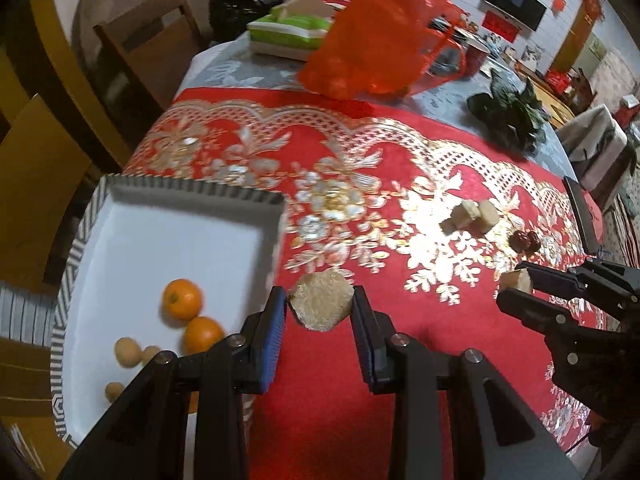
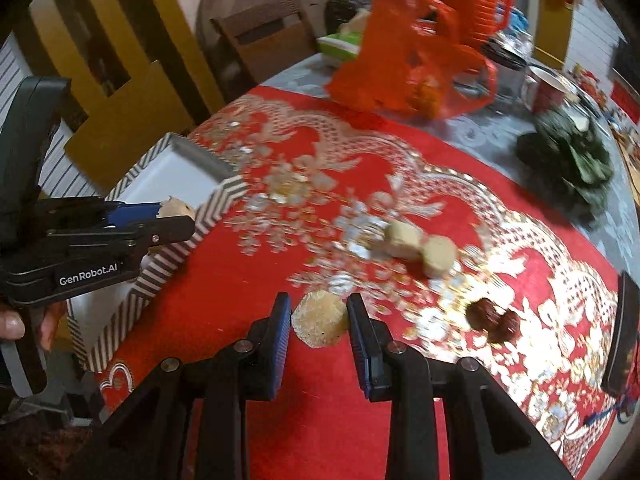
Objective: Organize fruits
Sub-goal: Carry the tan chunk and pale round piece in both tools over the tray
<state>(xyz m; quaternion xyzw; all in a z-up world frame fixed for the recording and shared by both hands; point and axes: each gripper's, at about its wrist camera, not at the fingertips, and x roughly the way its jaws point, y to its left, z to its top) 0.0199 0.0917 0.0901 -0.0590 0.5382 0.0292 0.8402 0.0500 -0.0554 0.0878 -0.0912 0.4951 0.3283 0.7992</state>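
Observation:
My left gripper (image 1: 320, 308) is shut on a pale sugarcane piece (image 1: 321, 305), held above the red tablecloth just right of the white tray (image 1: 168, 232). The tray holds two oranges (image 1: 182, 298) and small round longans (image 1: 127, 352). My right gripper (image 2: 319, 320) is shut on another sugarcane piece (image 2: 319, 320). In the left wrist view the right gripper (image 1: 516, 288) shows at the right edge. In the right wrist view the left gripper (image 2: 176, 216) shows at the left, over the tray's edge (image 2: 216, 204). Two sugarcane pieces (image 2: 420, 246) and two red dates (image 2: 494, 320) lie on the cloth.
An orange plastic bag (image 1: 372, 40) with fruit stands at the table's far side, beside a green tissue pack (image 1: 288, 30). Dark leafy greens (image 1: 508, 114) lie at the far right. A dark phone-like slab (image 2: 622, 332) lies at the right edge. Wooden chairs (image 1: 148, 56) stand to the left.

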